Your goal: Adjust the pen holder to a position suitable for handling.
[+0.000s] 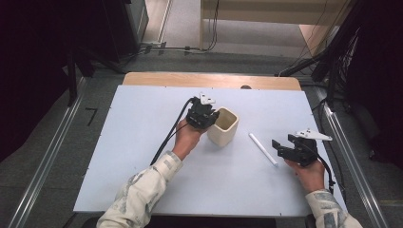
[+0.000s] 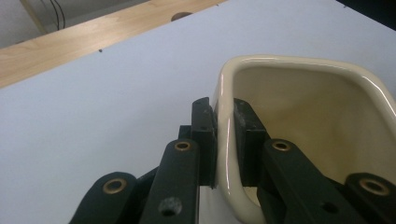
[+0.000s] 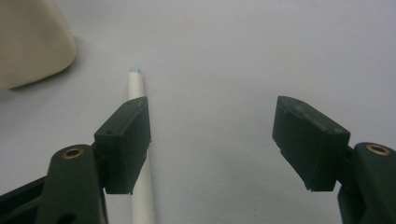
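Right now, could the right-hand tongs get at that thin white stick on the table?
Probably yes: the right tongs stand open just beside the thin white stick, with nothing between them.

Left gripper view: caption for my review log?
Left gripper shut on the near wall of a cream cup, one jaw inside, one outside, on the white table.

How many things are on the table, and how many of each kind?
Cream cup: 1
White stick: 1
Total: 2

The left gripper pinches the cup's wall; the right gripper is open beside the stick.
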### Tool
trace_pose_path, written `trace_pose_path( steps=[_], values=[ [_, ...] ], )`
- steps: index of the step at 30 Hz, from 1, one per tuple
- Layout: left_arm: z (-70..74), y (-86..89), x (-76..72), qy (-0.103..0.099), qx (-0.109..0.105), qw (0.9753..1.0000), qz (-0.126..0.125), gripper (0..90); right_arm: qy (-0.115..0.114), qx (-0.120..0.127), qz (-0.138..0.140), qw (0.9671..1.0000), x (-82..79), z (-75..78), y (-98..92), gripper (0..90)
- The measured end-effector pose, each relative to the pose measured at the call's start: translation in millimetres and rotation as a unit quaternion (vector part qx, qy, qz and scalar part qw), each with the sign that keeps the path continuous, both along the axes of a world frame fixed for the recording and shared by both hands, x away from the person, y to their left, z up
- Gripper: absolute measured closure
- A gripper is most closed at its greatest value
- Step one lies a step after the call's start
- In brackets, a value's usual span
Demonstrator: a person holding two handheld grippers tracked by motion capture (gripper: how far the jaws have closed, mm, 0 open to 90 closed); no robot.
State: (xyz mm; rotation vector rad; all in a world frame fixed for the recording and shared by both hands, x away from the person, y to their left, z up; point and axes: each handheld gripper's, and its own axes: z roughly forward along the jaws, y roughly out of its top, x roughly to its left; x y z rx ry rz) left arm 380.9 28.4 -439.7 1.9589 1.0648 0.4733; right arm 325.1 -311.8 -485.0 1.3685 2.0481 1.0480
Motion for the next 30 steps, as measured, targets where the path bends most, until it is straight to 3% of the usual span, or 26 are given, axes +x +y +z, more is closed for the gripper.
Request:
trace_pose_path(
  steps=[7, 17, 22, 24, 30],
  values=[
    [-2.1, 0.2, -11.1, 0.001, 0.011, 0.9999, 0.004, 82.1, 0.004, -0.002, 0.002, 1.0000, 0.7, -1.4, 0.9, 26.2],
    [-8.0, 6.9, -13.3, -0.003, -0.030, 0.9995, 0.009, 79.1, 0.008, -0.004, 0.005, 0.9999, 1.0, -2.9, 2.5, 26.3],
    [-1.7, 10.4, -18.5, -0.031, -0.036, 0.9988, 0.007, 49.6, 0.006, -0.007, 0.006, 0.9999, 0.8, -3.1, 2.5, 25.9],
    [0.4, 14.2, -20.8, -0.035, -0.050, 0.9981, 0.009, 44.0, 0.006, -0.009, 0.008, 0.9999, 0.9, -3.6, 2.8, 25.9],
    [0.6, 25.0, -28.0, -0.044, -0.063, 0.9968, 0.021, 25.9, 0.005, -0.010, 0.008, 0.9999, 0.3, -3.5, 3.2, 25.8]
  ],
)
